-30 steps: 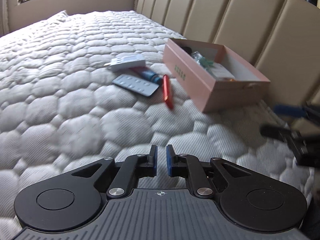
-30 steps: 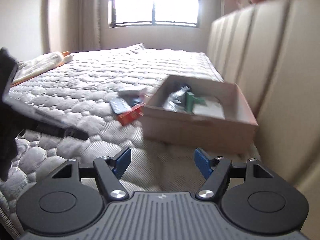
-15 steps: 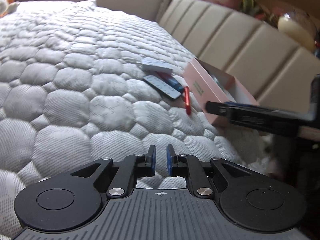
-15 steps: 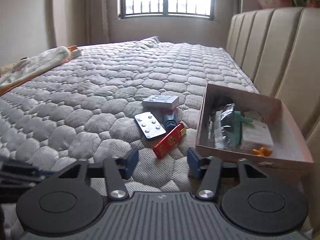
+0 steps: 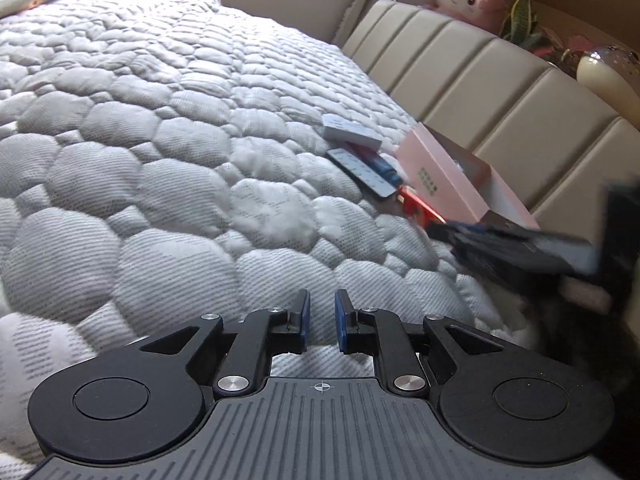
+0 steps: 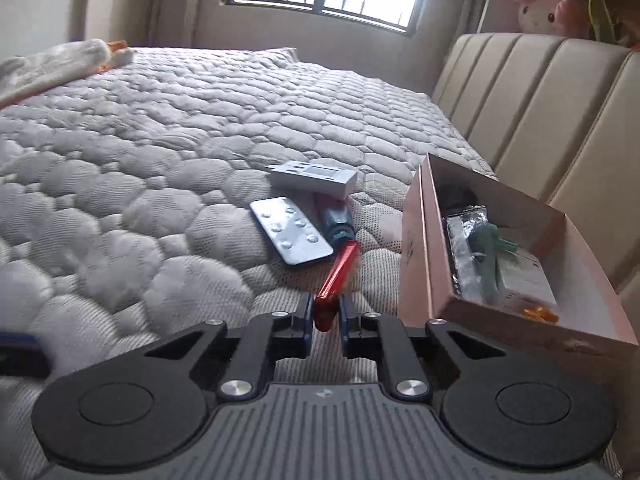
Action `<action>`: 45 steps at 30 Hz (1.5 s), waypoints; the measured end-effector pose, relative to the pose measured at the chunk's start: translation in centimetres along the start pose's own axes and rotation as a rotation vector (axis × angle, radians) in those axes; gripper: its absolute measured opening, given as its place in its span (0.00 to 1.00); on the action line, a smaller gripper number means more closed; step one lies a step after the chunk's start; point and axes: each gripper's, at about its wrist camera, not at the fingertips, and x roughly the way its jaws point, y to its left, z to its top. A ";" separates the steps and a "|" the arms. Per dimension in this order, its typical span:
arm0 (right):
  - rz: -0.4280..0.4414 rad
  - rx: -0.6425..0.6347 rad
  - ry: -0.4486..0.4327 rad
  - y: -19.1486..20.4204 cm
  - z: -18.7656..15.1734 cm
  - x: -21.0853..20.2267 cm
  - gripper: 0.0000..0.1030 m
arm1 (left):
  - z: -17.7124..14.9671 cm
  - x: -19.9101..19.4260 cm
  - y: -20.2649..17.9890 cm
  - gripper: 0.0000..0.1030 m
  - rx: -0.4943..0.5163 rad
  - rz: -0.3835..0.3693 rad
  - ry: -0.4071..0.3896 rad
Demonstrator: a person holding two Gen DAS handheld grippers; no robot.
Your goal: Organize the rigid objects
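Right hand-held gripper [image 6: 325, 316], jaws just closed, grasps red bar's [image 6: 335, 277] near end; pink box [image 6: 416, 248] just right, likely destination. Left hand-held gripper [image 5: 321, 316] clenched, empty.

Right gripper [image 5: 520, 248] motion-blurred at right of left wrist view, hiding red box's [image 5: 420, 210] near end; pink box [image 5: 444, 184] interior unseen there.

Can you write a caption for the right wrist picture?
Right gripper pinches the red packet beside the pink box.

Blister pack [image 6: 291, 230] left of box [image 6: 416, 240], on mattress [image 6: 160, 168].
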 end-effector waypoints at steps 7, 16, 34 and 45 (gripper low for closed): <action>0.164 0.001 0.019 -3.2 -4.2 -6.6 0.10 | 0.8 1.9 -2.7 0.14 0.036 -0.014 0.022; 0.243 -0.009 -0.066 -4.2 -5.4 -8.5 0.56 | 5.1 5.8 -5.3 0.14 0.029 0.035 0.023; 0.244 0.103 -0.068 -7.1 -9.9 -6.7 0.62 | 12.5 16.4 -6.3 0.15 -0.162 0.191 0.038; 0.266 0.126 -0.063 -7.3 -10.2 -6.3 0.65 | 11.5 16.6 -9.5 0.18 0.120 0.356 0.055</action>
